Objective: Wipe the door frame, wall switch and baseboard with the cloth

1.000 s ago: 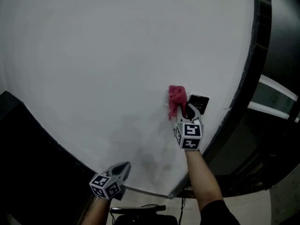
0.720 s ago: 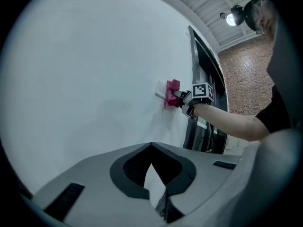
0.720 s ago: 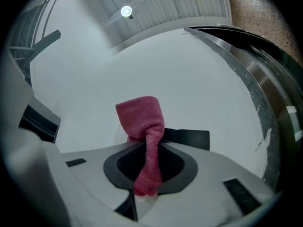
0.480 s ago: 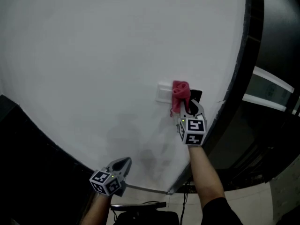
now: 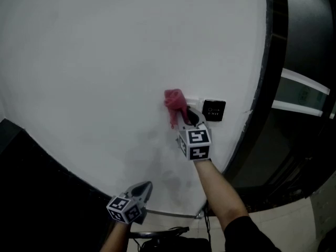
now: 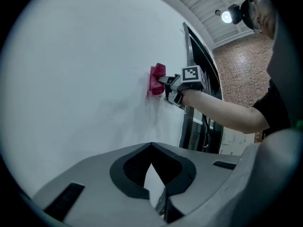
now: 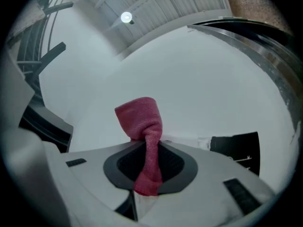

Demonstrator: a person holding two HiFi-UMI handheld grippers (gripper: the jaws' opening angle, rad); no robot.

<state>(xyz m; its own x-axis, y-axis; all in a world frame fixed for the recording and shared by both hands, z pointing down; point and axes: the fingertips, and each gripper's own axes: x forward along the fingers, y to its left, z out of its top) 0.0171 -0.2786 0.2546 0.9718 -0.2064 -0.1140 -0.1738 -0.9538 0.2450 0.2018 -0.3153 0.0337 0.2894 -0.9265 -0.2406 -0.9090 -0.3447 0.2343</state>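
On the white wall, just left of a black panel, my right gripper holds the pink cloth against the surface.
Its jaws are pinched tight on a twisted strand of cloth, and the bunched end pokes past the tips. The white wall switch peeks out between cloth and panel. My left gripper hangs low and well apart, jaws closed on nothing. The dark door frame bounds the wall on the right; bare wall spreads left and above.

Pink-red cloth, white wall, black switch panel, dark door frame, black-and-white-squared right tool
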